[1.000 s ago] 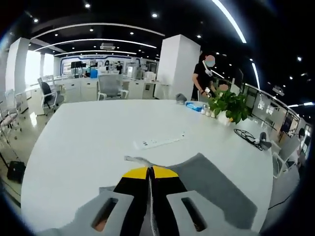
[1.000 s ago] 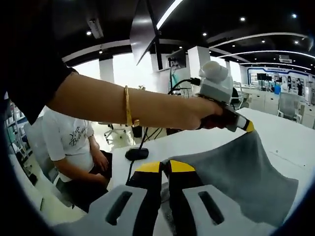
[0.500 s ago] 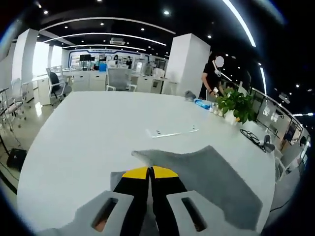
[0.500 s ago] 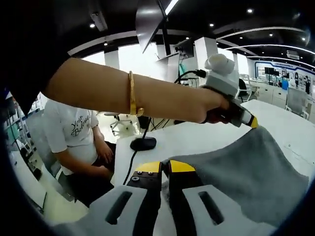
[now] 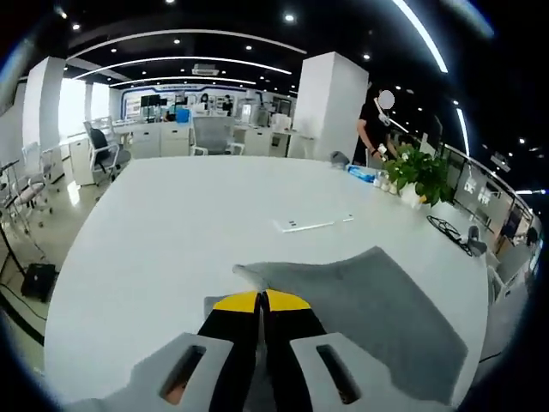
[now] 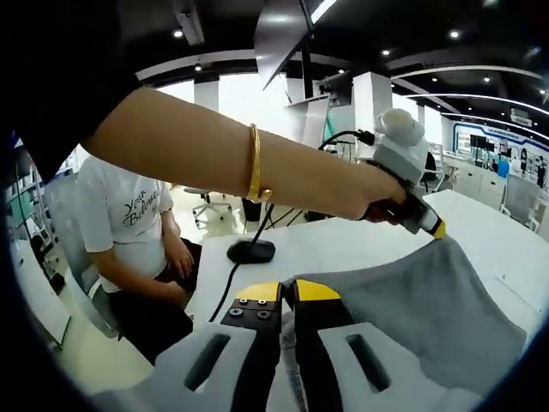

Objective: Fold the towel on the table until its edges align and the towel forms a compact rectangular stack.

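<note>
The towel (image 5: 369,300), a grey one, sits in the lower right of the left gripper view, draped over the white table (image 5: 171,232) with one corner poking up just above my left gripper (image 5: 261,300). That gripper's yellow-tipped jaws are pressed together at the bottom centre of the frame, and the grey cloth runs right down between them, so I've got an edge of it pinched there.

Over in the right gripper view, the towel (image 6: 429,300) fills the lower right, stretched up to a peak in the right middle of the frame. My right gripper (image 6: 287,296) is at the bottom centre, jaws closed tight with the cloth edge caught between them. My left gripper (image 6: 436,230) comes into this view too, at the right middle, pinching that raised corner, with my bare forearm and a gold bracelet (image 6: 254,163) crossing the frame from the upper left.

Other stuff: a white power strip (image 5: 313,224) lies on the table past the towel, a potted plant (image 5: 416,172) sits in the upper right of the left gripper view, and a seated person in a white shirt (image 6: 129,232) is at the left of the right gripper view, near a black round-based stand (image 6: 250,251).
</note>
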